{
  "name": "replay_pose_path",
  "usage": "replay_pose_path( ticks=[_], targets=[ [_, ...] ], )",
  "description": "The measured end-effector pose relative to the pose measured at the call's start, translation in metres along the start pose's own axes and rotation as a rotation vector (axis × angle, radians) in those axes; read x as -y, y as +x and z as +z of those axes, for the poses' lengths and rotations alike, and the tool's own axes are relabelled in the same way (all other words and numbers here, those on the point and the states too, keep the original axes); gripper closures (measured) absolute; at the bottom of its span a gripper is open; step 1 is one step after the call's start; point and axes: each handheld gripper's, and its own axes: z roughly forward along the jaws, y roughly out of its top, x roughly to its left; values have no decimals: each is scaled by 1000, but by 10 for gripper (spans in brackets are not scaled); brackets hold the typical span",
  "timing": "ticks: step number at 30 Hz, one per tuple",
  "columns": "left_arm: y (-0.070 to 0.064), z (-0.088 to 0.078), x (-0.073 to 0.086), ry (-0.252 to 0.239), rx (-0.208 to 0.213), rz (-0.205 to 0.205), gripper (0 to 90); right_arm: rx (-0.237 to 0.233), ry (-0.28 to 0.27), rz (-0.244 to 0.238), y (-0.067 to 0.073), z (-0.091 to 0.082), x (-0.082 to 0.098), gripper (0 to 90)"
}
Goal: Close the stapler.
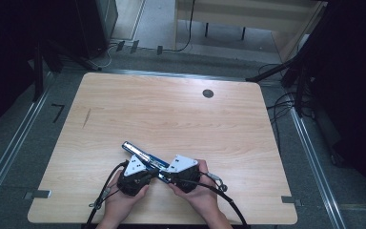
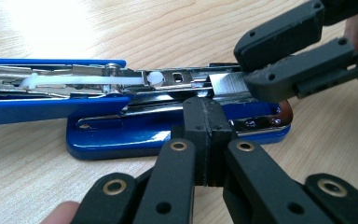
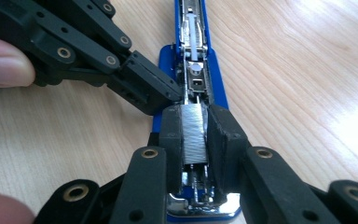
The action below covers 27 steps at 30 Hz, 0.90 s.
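Your right claw [image 3: 193,135] grips the silver staple strip [image 3: 194,133] over the open blue metal stapler [image 2: 168,135]; left claw [image 2: 208,135], closed empty, braces it. Tilt the strip and it may snap or jam the channel.

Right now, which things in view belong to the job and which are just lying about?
In the job:
- blue stapler, lying opened up on the table
- strip of staples, held over the stapler's metal channel
- right gripper, shut on the strip
- left gripper, jaws shut, against the stapler's side

Just there:
- wooden table
- round cable hole
- cables on the floor
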Motion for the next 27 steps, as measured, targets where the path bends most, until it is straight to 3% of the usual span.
replay_pose_path(
  ticks=[9,15,23,27],
  targets=[
    [0,0,0,0,1,0,900,13,-8,-44,2,1,0,800],
    [0,0,0,0,1,2,900,-16,-21,10,-4,-3,-2,801],
    [-1,0,0,2,-1,5,900,-24,-30,23,-9,-11,-10,801],
    [-1,0,0,4,-2,7,900,-32,-7,26,-11,-10,-12,801]
  ],
)
